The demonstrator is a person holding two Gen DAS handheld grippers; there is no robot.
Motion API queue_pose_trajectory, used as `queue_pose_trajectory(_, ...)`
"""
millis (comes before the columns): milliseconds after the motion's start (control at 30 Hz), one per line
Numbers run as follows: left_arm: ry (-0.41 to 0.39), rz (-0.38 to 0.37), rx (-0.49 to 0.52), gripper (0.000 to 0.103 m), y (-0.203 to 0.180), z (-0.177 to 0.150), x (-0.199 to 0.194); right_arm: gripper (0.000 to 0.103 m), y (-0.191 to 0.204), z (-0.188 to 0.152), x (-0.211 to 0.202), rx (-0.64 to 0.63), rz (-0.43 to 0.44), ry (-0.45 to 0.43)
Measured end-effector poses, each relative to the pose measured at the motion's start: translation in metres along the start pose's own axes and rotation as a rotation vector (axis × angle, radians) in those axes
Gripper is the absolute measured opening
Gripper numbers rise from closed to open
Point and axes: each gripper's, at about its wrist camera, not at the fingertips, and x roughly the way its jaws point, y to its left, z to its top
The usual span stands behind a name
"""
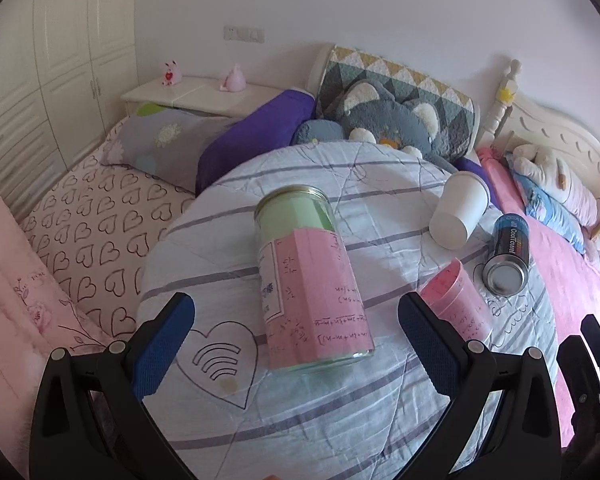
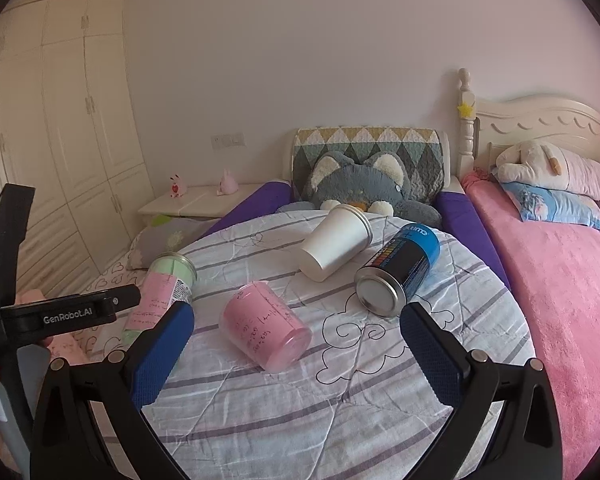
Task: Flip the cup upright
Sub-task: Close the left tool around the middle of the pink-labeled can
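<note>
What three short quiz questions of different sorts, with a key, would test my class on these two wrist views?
1. True or false: the white paper cup stands upright.
2. Which lies nearest the right gripper? A) pink cup B) tall glass jar C) blue can
3. Fill in: both the left gripper and the right gripper are ____.

Key: 1 false, it lies on its side; 2 A; 3 open.

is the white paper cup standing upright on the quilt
No, the white paper cup lies on its side on the striped quilt, its base facing the camera, beside the blue can.
</note>
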Motion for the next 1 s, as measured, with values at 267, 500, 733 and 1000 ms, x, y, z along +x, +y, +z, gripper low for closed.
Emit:
queue_pose_trajectory(267,0.065,0.045,0.004,0.103,-0.012,0.004,0.039,0.103,-0.004,0.001,0.025,-0.006,0.019,0.033)
queue_pose_trajectory(500,0.102,0.058,0.010,0.079,-0.011,0.007,0.060,0.103,-0.010,-0.002,0.049,0.007,0.028,0.081)
queue_pose_trajectory(733,0.111,0.011,0.064,0.074,-0.014,0.006,0.059,0.103,-0.013,-0.003,0.056,0.022,0.031,0.100)
queue_pose_trajectory(1000,0.084,-0.006,0.115,0.074,-0.019,-0.004,0.031,0.103,-0.009,-0.004,0.050,0.028,0.021,0.098)
